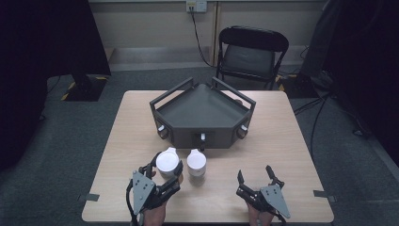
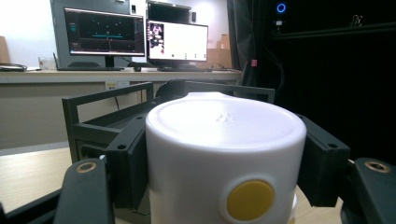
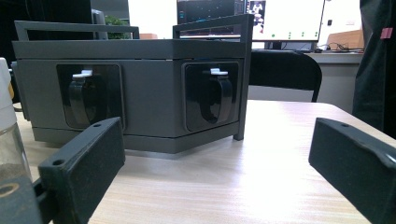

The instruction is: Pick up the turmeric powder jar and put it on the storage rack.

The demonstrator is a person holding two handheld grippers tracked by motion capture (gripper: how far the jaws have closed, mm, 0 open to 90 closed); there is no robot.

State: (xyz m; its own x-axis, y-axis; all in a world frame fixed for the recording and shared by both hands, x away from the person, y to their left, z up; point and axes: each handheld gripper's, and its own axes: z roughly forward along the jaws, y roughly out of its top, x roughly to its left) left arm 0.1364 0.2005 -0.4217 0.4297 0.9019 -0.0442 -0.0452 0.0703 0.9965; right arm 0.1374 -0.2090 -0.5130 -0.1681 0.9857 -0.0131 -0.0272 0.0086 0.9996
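Left hand-held gripper point(image 1: 165, 165) is clamped on the white cylinder point(image 1: 167, 161), jaws pressed against both sides of it, just in front of the grey tray point(image 1: 202, 123). Smooth, glossy white plastic, that cylinder, flat on top with a faint raised mark in the middle, and in the left gripper view a round yellow dot point(image 2: 250, 199) on its near wall. Just beside it, to the right, a second white container point(image 1: 196, 163) stands on the worktop point(image 1: 282, 141), same round shape and smaller across; whether the two touch I cannot tell. The tray, an angular matt grey box with dark rail handles along its rim, looks bare inside from above. Its front faces carry glossy black recessed panels point(image 3: 212, 96) with white-tipped latches. Right hand-held gripper point(image 1: 258, 177) hovers low over pale wood-grain worktop, jaws spread wide, holding nothing, well apart from the cylinders
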